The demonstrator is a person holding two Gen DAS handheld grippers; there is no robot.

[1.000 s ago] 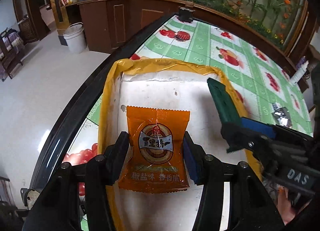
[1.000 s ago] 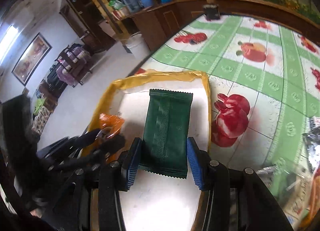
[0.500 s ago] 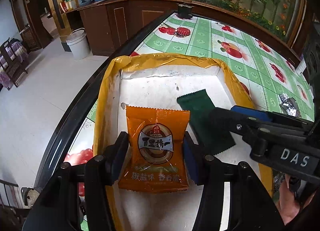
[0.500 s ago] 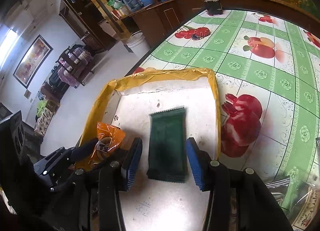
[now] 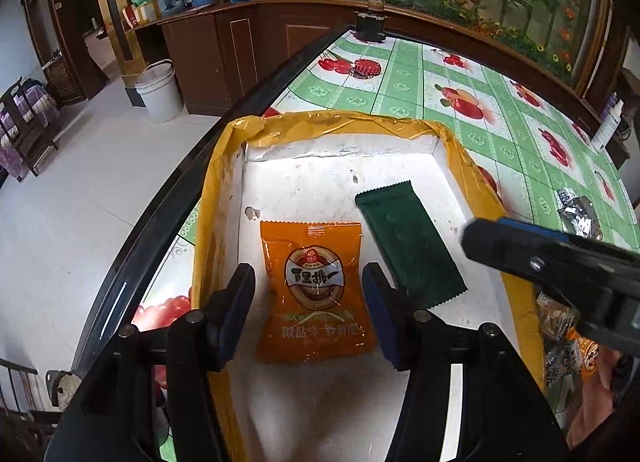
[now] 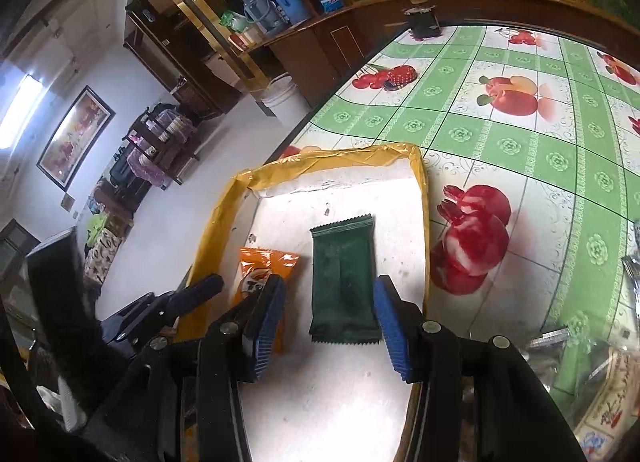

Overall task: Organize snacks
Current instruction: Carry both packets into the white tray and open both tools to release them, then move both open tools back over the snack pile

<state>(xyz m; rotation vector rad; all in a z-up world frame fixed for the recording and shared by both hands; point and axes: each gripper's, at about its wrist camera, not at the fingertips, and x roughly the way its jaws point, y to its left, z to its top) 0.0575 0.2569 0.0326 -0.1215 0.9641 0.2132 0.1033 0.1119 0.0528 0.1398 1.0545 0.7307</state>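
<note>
An orange snack packet (image 5: 314,282) lies flat on the floor of a white box with a yellow taped rim (image 5: 216,190). My left gripper (image 5: 307,274) straddles it, jaws opening, with a gap showing at each pad. A dark green packet (image 6: 344,282) lies beside it to the right in the same box (image 6: 224,214). My right gripper (image 6: 329,282) stands open over the green packet's near end, its pads not pressing. The green packet (image 5: 408,246) also shows in the left wrist view, and the orange packet (image 6: 264,262) is partly hidden in the right wrist view.
The box sits at the left edge of a table with a green fruit-print cloth (image 5: 500,134). The black table rim (image 5: 160,222) borders open floor with a white bucket (image 5: 160,90). Loose packets (image 6: 600,402) lie to the right; a dark jar (image 5: 370,24) stands far back.
The right gripper let go of the green packet, which now lies on the box floor, and drew back. The left pads have parted from the orange packet.
</note>
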